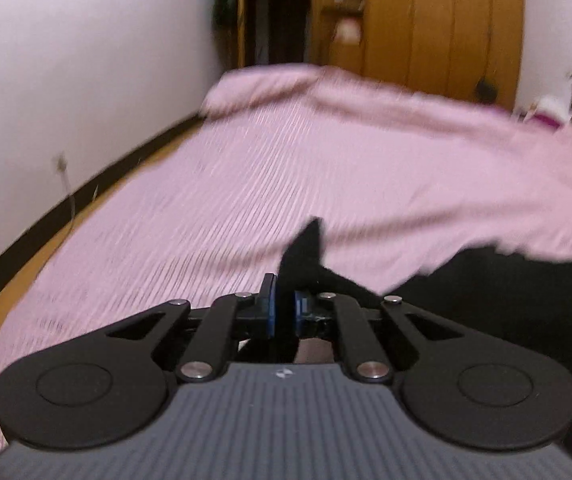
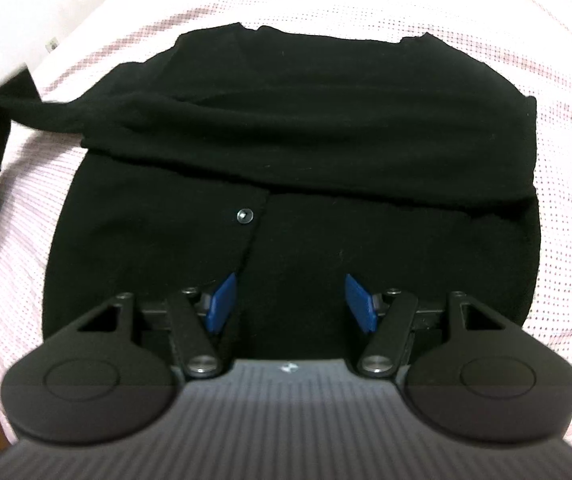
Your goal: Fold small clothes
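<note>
A black buttoned garment (image 2: 294,140) lies on the pink bed cover (image 2: 486,20), its upper part folded down across the body. One sleeve (image 2: 14,108) stretches off to the left and is lifted. My left gripper (image 1: 285,306) is shut on the black sleeve cloth (image 1: 304,254), held above the bed. My right gripper (image 2: 290,300) is open, its blue pads (image 2: 222,300) spread over the garment's lower part near a button (image 2: 245,215), holding nothing.
The pink striped bed cover (image 1: 226,184) fills the left wrist view. A white wall (image 1: 66,80) and a strip of floor run along its left side. A wooden wardrobe (image 1: 446,28) stands beyond the bed.
</note>
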`<state>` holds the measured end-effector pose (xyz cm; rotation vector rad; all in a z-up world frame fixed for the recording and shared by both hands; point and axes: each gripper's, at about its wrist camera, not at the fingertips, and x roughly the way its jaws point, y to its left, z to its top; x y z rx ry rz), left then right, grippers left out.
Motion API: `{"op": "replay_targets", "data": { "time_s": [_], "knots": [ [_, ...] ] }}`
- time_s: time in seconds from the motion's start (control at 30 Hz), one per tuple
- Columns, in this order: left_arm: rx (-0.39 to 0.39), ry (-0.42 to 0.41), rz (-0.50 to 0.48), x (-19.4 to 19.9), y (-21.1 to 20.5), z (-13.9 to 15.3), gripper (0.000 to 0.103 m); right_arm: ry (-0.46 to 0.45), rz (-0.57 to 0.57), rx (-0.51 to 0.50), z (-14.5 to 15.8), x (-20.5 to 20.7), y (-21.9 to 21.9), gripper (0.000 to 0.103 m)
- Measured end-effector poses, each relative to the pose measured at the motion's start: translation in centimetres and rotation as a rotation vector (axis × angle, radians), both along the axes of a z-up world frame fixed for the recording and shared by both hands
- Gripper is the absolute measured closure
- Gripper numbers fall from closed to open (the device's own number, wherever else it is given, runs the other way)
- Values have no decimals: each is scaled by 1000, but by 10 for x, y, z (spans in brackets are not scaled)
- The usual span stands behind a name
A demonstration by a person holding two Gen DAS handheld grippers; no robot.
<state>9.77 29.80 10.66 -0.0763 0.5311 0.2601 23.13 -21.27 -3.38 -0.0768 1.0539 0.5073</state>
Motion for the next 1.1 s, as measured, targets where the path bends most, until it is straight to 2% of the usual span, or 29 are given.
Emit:
{"op": "replay_targets", "data": {
  "time_s": [0.1, 0.2, 0.3, 0.4, 0.5, 0.67, 0.83, 0.93, 1.03, 1.07, 1.1],
  "knots": [
    [-27, -79, -67, 3, -28, 32, 93, 12, -15, 26, -4, -2, -6, 41],
    [-26, -120, -159, 9, -67, 53, 93, 28, -33, 40, -8, -2, -12, 41],
    [-49, -122, -233, 22, -107, 59, 93, 23, -45, 30, -8, -2, -19, 41],
    [-68, -106, -299, 34, -150, 53, 93, -12, -56, 18, -5, -3, -28, 40],
    [-95, -53, -359, 50, -195, 32, 93, -43, -57, 10, -6, -5, -39, 40],
    [-177, 94, -380, 79, -242, -28, 93, -38, -62, -50, -18, -7, -52, 40],
    [-217, 233, -382, 114, -264, -87, 92, -33, -61, -61, -26, -7, -61, 40],
    [-204, 285, -372, 120, -264, -104, 91, -36, -89, -31, -30, -7, -66, 40],
    [-193, 307, -372, 112, -260, -106, 84, -24, -93, -21, -34, -7, -65, 40],
    [-184, 314, -367, 106, -258, -104, 76, -24, -86, -22, -35, -8, -64, 40],
    [-174, 321, -357, 98, -255, -98, 60, -25, -79, -23, -36, -8, -62, 40]
  ]
}}
